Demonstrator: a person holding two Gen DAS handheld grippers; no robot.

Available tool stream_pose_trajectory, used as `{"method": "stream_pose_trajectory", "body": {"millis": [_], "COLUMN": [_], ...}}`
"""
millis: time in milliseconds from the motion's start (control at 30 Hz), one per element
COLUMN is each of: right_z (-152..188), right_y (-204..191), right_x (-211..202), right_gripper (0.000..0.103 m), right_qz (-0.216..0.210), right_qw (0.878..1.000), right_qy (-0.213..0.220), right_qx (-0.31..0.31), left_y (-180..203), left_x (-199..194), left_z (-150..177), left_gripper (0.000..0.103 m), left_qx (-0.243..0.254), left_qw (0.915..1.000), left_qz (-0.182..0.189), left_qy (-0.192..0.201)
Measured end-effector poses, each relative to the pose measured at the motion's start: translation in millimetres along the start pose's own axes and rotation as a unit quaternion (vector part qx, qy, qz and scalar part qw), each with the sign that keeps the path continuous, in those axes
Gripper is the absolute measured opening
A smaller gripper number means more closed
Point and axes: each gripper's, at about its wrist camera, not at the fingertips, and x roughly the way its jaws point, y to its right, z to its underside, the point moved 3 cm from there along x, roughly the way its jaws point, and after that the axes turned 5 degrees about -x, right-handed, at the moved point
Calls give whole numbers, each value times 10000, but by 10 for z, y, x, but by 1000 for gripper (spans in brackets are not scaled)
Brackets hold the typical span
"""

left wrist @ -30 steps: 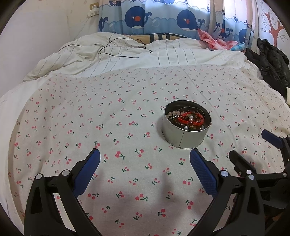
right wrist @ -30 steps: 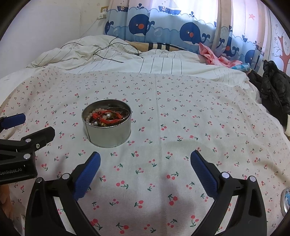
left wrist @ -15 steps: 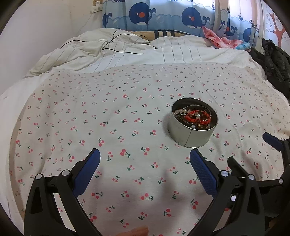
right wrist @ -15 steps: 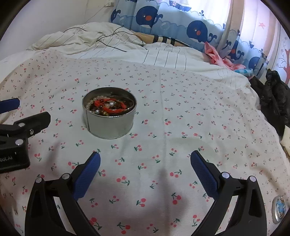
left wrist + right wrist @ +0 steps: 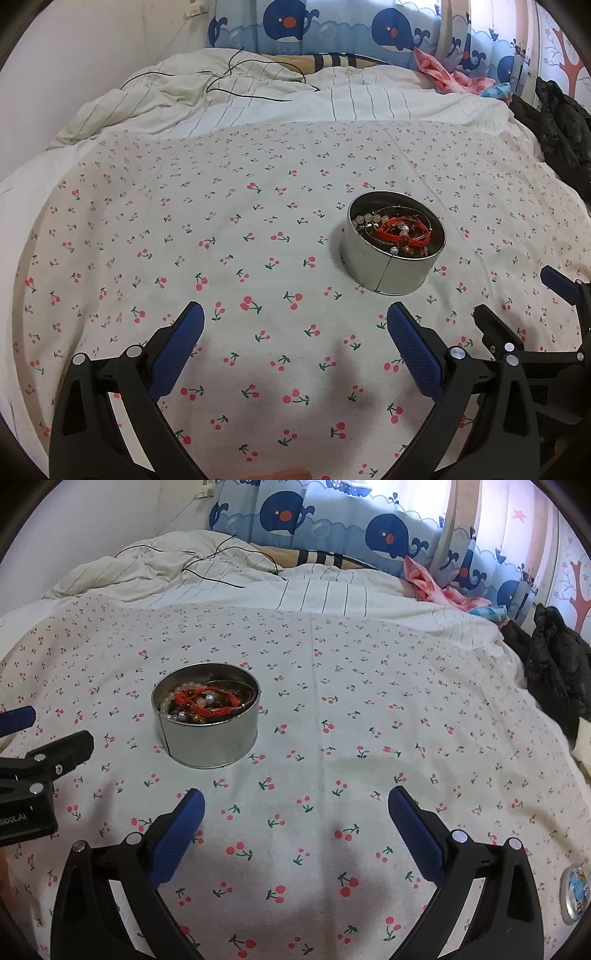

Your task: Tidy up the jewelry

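Blue-padded fingers of 2 black grippers were seen nearest the cameras, both spread wide and holding nothing. The left gripper (image 5: 295,332) was held low over a cherry-printed sheet (image 5: 184,258), and the right gripper (image 5: 295,814) was held the same way just beside it, to its right.

Beyond the fingers, a round metal tin (image 5: 207,734) without a lid was set upright on the sheet, ahead and right of the left gripper, ahead and left of the right one. Inside it, a tangle of jewelry (image 5: 207,701) was piled: a red braided cord bracelet (image 5: 402,230), pale round beads (image 5: 364,219) on a string, darker beads, and thin wire bangles along the wall.

The pieces were judged light, limp and likely to snag together, so 1 strand lifted might drag others. The red cord, lying on top, was judged the easiest hold; smooth beads could slip from the pads. The light tin might tip or slide on the soft bedding unless its rim was steadied.

Farther back, a striped quilt (image 5: 258,99) with a black cable (image 5: 229,79), pink clothing and whale-print curtains (image 5: 332,26) were visible.
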Motion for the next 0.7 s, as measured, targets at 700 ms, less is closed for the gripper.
{"method": "stream_pose_trajectory", "body": {"millis": [700], "right_z": [-4], "right_y": [-19], "right_x": [-1], "right_gripper": [95], "right_qz": [-182], "right_qw": [9998], "right_qy": [4], "right_qx": [36], "left_y": [7], "left_x": [35], "left_z": [15], "left_gripper": [95], "left_qx": [-24], "left_qw": [9999], "left_qz": [77], "left_qy": [-82]}}
